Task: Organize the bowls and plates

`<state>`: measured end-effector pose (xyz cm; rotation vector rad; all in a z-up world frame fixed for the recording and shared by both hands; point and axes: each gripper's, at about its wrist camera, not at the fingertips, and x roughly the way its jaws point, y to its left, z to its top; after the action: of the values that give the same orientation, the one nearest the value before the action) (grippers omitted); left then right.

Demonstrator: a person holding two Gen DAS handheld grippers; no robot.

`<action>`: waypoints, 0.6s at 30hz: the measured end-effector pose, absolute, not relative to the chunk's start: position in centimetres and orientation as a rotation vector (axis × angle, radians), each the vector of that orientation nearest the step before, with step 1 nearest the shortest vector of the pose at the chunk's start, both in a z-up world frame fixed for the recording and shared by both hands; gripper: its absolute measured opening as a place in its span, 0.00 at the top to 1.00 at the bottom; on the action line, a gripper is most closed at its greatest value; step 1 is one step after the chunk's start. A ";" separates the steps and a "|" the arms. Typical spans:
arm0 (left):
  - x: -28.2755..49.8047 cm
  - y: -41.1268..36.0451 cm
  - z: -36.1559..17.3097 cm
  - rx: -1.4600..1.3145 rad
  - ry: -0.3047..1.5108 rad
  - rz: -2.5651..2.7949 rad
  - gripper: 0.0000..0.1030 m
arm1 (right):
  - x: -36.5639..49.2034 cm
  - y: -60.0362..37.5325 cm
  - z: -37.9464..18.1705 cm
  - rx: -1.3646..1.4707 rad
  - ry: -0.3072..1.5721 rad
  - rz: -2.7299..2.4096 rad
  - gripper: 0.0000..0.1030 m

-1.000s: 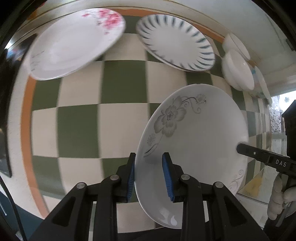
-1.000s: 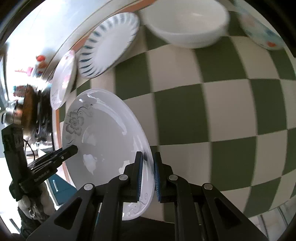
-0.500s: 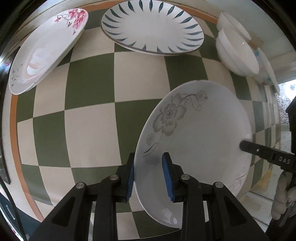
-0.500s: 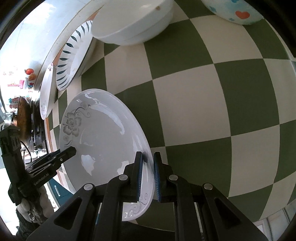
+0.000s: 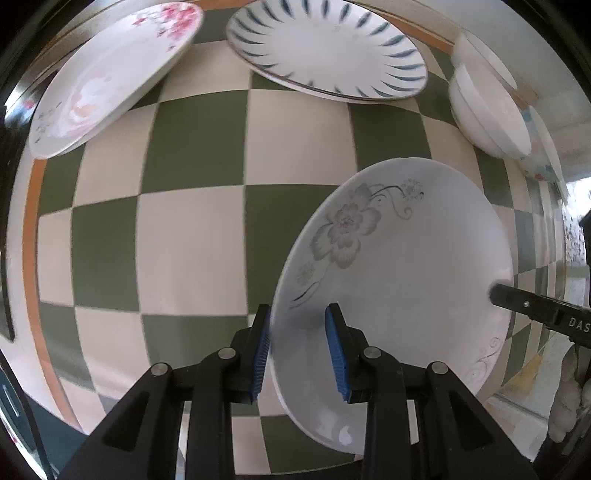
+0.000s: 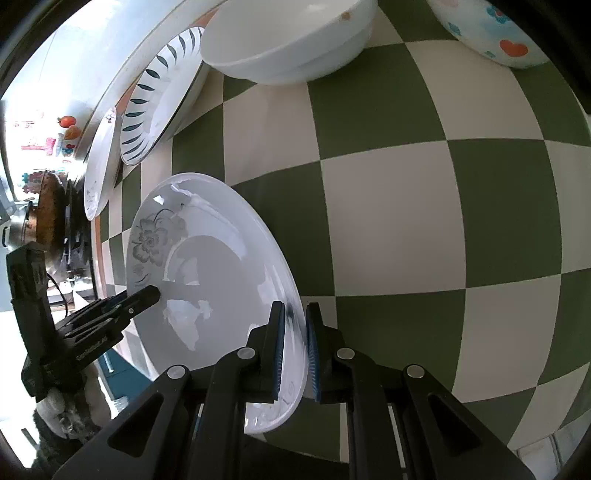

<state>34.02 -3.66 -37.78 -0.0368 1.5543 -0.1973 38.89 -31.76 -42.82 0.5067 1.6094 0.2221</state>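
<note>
The white round plate with a grey flower [image 5: 399,280] hides the checkered green-and-cream tablecloth [image 5: 192,229] beneath it, and the right gripper [image 6: 293,332] covers part of its rim. The white plate with pink blossoms [image 5: 110,74] looks blurred, its small print unreadable. The white bowl with coloured hearts [image 6: 491,33] is cut off by the picture's top edge. The dark pan [image 6: 48,214] and bright clutter beyond the table are too small to tell.
</note>
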 end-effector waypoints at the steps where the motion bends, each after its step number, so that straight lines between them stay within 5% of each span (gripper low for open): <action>1: 33.6 -3.1 -37.3 -0.050 1.539 -0.184 0.74 | 38.9 -32.1 -42.5 0.518 1.605 0.220 0.87; 6: 32.6 0.8 -31.7 -0.149 1.408 -0.091 0.73 | 38.3 -32.9 -37.6 0.493 1.518 0.216 0.81; 8: 32.9 3.2 -29.5 -0.199 1.355 -0.063 0.71 | 38.4 -31.9 -35.3 0.475 1.489 0.251 0.71; 10: 34.5 5.2 -28.1 -0.238 1.338 -0.041 0.57 | 39.1 -30.0 -33.2 0.466 1.460 0.299 0.59; 13: 36.6 8.5 -28.1 -0.269 1.327 -0.005 0.57 | 41.6 -25.8 -31.5 0.511 1.436 0.405 0.49; 18: 41.3 14.4 -31.3 -0.357 1.360 0.091 0.57 | 48.5 -18.3 -31.8 0.500 1.419 0.451 0.49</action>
<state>41.31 14.43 -31.27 -0.3574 1.3600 0.0912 48.50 -18.30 -31.77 0.5000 1.4195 0.4514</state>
